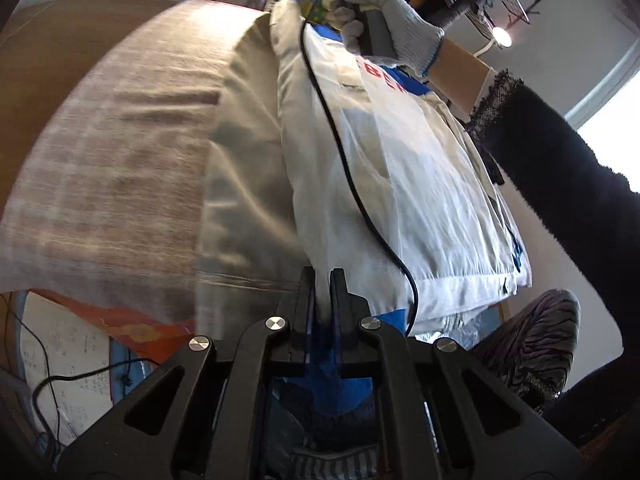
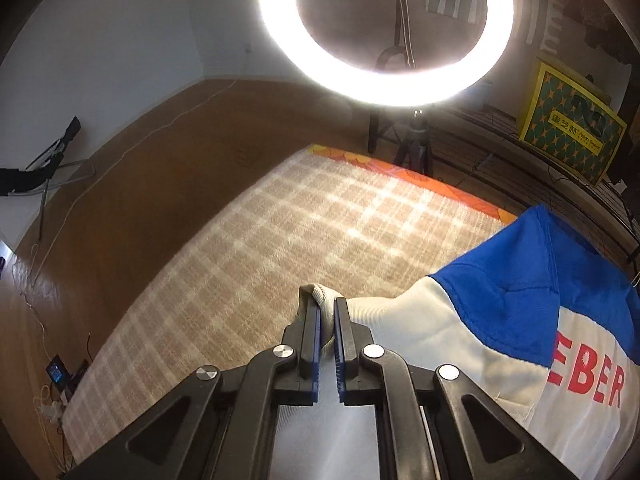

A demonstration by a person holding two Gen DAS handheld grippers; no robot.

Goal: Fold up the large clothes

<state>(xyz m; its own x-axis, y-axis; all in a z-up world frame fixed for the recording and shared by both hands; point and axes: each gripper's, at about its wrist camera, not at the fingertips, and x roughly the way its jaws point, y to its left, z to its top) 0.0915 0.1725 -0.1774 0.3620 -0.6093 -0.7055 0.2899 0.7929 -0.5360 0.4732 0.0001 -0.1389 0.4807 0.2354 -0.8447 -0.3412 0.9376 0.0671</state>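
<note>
A large white and blue jacket (image 1: 400,184) with red letters hangs stretched between both grippers above a plaid blanket (image 1: 112,168). My left gripper (image 1: 323,276) is shut on the jacket's lower hem. My right gripper (image 2: 327,304) is shut on a cream ribbed edge of the jacket (image 2: 480,344), held above the blanket (image 2: 280,248). In the left wrist view a gloved hand (image 1: 384,20) holds the right gripper at the jacket's far end. A black cable (image 1: 344,152) runs across the cloth.
A ring light (image 2: 384,32) on a tripod stands past the blanket's far edge. A yellow-green box (image 2: 572,128) sits on a wire rack at right. Wooden floor (image 2: 140,160) with cables lies left. A dark sleeve (image 1: 560,184) reaches in from the right.
</note>
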